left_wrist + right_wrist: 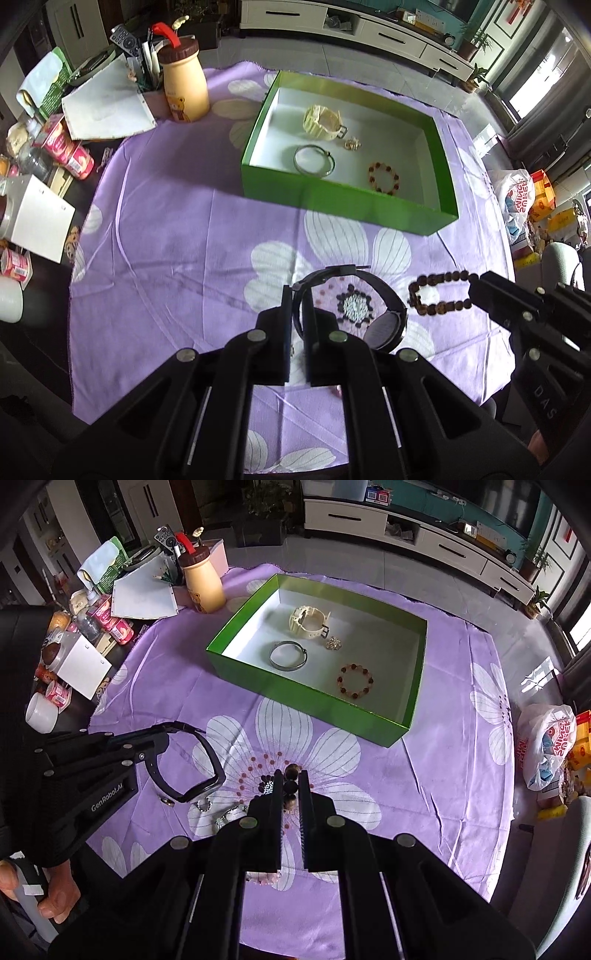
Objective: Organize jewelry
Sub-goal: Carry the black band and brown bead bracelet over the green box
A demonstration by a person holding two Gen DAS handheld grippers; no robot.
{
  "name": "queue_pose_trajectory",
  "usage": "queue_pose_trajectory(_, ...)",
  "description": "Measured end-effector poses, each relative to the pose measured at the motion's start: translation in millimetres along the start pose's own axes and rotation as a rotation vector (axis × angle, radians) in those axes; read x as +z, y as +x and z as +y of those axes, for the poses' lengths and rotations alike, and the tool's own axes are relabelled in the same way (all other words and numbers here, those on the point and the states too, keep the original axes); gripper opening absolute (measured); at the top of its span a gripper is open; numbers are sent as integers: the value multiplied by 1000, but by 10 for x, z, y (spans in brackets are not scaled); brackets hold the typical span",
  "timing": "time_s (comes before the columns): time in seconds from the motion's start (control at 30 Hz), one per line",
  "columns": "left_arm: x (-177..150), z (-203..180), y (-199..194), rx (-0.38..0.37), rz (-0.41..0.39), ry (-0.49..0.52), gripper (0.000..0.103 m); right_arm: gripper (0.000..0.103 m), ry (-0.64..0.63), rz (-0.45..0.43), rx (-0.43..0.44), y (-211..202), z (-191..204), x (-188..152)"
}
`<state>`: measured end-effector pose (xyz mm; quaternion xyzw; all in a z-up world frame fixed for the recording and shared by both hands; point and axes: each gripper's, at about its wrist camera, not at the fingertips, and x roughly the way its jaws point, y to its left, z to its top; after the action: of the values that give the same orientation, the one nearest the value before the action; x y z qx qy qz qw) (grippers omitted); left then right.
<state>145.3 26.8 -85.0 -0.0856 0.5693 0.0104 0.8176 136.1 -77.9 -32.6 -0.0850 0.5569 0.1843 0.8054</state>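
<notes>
Matt purple cloth point(177, 229), glossy green card box point(332, 199), shiny metal bangle point(314, 161), matt black plastic watch point(384, 317).

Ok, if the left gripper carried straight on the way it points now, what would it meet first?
Likely the purple cloth: the left gripper, shut on the black watch, points steeply down at it. The watch would probably touch first; depth is unclear.

Bare purple flowered cloth point(207, 686) lies open up to the green cardboard box point(306, 698); clutter point(92, 627) crowds the tabletop's left edge.
</notes>
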Motion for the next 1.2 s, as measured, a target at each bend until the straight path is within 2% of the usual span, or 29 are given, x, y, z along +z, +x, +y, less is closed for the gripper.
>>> queue_pose_trajectory(0.33,544,-61,30,11,-19,-2,5,7,29,-29,-13,-96,-186,434)
queue_pose_trajectory(0.53,966,-112,192,15,-14,-6,5,7,61,-27,-35,28,-421,813)
queue_pose_trajectory(0.87,1657,-106,866,62,34,-30,5,7,119,32,-101,732,-913,1375)
queue_pose_trajectory(1.07,1868,-165,1262,77,77,-16,5,7,148,88,-119,1210,-1126,1527)
queue_pose_trajectory(1.2,1880,-164,1490,89,116,-11,5,7,168,121,-116,1443,-1197,1564)
